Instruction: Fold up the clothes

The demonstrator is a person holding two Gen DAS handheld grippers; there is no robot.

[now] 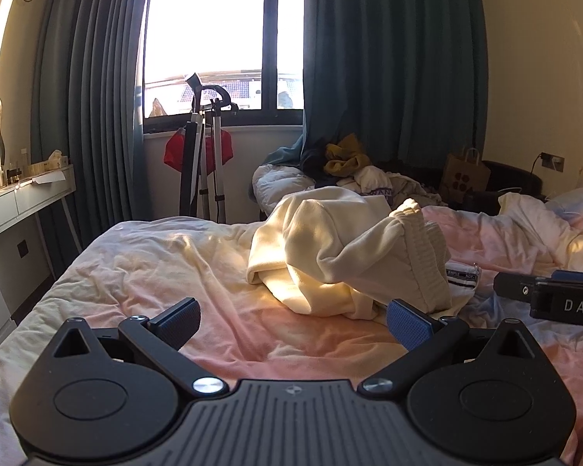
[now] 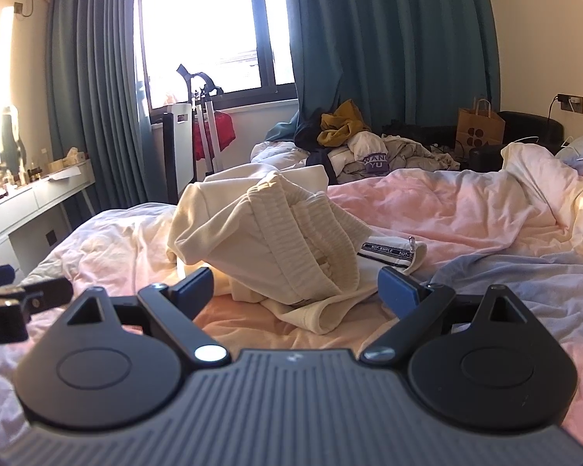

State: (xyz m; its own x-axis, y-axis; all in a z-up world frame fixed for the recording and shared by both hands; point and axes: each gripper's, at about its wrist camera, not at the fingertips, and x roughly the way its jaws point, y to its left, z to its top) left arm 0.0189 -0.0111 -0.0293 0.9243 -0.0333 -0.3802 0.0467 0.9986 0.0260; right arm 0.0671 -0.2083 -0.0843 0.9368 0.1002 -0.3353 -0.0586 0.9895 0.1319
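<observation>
Bedroom, daylight through the window (image 1: 210, 39), teal curtains (image 1: 388, 58) drawn to either side.

Left gripper (image 1: 293, 320) hovered low over the bed (image 1: 155, 264); its blue-padded fingers (image 1: 408, 324) stood spread wide, nothing between them. The right-hand pad sat just in front of the near edge of the cream garment (image 1: 349, 248), contact not clear from this view.

Right gripper (image 2: 296, 291) likewise released, fingers (image 2: 396, 289) well apart and empty, pointed at the same garment (image 2: 276, 233). From the right wrist view the ribbed waistband or hem faced the camera, bunched and rumpled, lower folds spilling onto the bed (image 2: 486, 213) between the two pads. Whether either pad touched cloth could not be told.

The cream garment lay in a loose heap near the middle of the bed, on a pink-and-pale-blue crumpled duvet, unfolded. A small white piece with a dark printed band (image 2: 388, 254) lay just beside it on the right, partly tucked under it.

Each gripper showed at the edge of the other's view: the right one at the right edge of the left wrist view, the left one at the left edge of the right wrist view. Both near the garment, one on each side.

Behind the bed: a pile of mixed clothes (image 2: 353, 143) with a mustard piece on top, a brown paper bag (image 2: 480, 126), a folded metal stand (image 1: 206, 163) under the window with something red hanging on it. A white counter (image 1: 27, 194) with small bottles ran along the left wall.
</observation>
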